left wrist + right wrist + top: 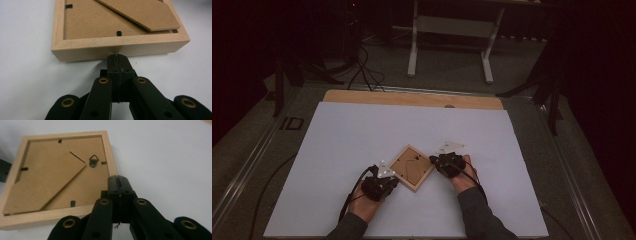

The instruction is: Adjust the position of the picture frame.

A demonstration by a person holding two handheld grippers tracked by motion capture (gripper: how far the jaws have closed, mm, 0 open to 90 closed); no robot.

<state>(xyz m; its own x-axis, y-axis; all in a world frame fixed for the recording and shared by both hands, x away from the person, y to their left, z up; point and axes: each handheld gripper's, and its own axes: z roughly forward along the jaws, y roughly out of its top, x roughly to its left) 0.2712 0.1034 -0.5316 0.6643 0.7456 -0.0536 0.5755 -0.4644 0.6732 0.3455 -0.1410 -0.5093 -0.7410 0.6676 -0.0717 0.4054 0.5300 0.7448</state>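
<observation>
Closed left gripper (pixel 388 176) and closed right gripper (pixel 438 161) are held against opposite edges of the face-down square light-wood picture frame (pixel 411 167)

The wooden frame (pixel 120 47) runs off the top edge in the left gripper view, so its far side is lost. In the right gripper view its near corner hides behind the right gripper (pixel 117 178), and a dark blurred shape (pixel 3 170) at the left edge can't be identified.

Your right gripper (pixel 117 178) has its jaws closed together, tips at the right rail of the wooden picture frame (pixel 37 218). The frame lies back-up on the white table (pixel 162 152), its hanging hook (pixel 94 160) left of the tips.
</observation>
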